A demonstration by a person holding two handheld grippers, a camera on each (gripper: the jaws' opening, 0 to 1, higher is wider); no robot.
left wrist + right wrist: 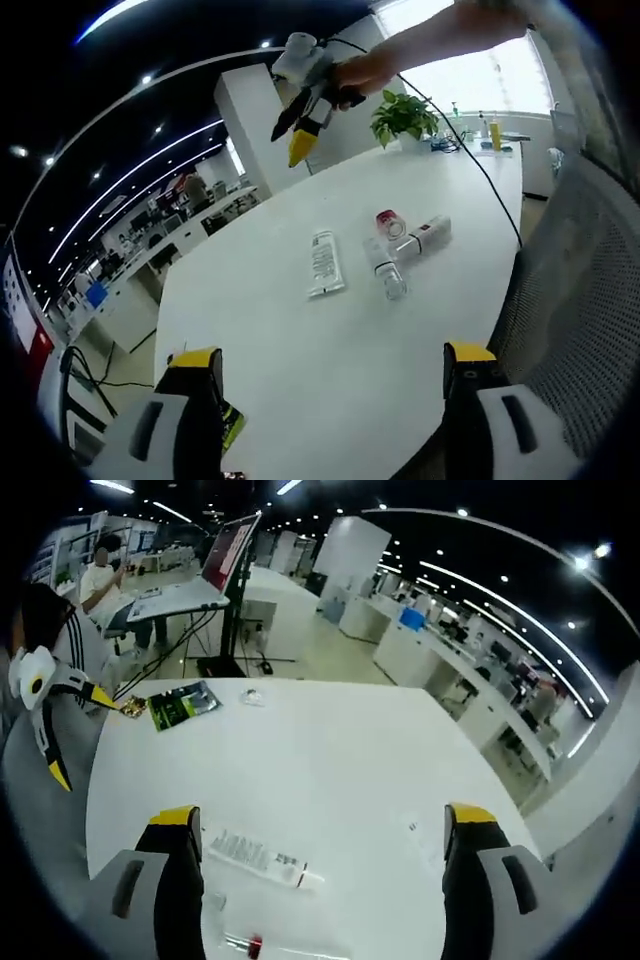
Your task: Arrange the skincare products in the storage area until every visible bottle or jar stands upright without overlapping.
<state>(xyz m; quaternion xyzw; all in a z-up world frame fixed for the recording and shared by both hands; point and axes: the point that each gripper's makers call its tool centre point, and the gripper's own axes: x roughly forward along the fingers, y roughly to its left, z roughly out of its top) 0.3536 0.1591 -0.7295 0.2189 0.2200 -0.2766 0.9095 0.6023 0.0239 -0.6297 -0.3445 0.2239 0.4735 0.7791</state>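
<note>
On the white table (300, 340) of the left gripper view, three skincare products are seen lying flat near the middle. A white tube (325, 263) lies at about 11 o'clock from the centre, a clear bottle (386, 270) lies just beside it toward 1 o'clock, and a white bottle with a red band (422, 236) lies touching or nearly touching the clear one, with a red cap (388, 222) close by. The left gripper (335, 385) is held above the near table edge, its yellow-tipped jaws spread wide with nothing between them. At 12 o'clock the right gripper (300, 125) is seen raised in a hand (365, 72), its yellow tips drawn close together. A potted plant (405, 117) stands at the far end.

Across the right gripper view, the same table is shown with the white tube (262, 859) lying at 6 o'clock, between the wide, empty jaws of the right gripper (325, 835). A red-capped item (243, 944) is partly seen at the lower edge. The left gripper (62, 715) appears at 9 o'clock; whether its jaws are apart cannot be told there. A green packet (182, 704) lies at 10 o'clock.
</note>
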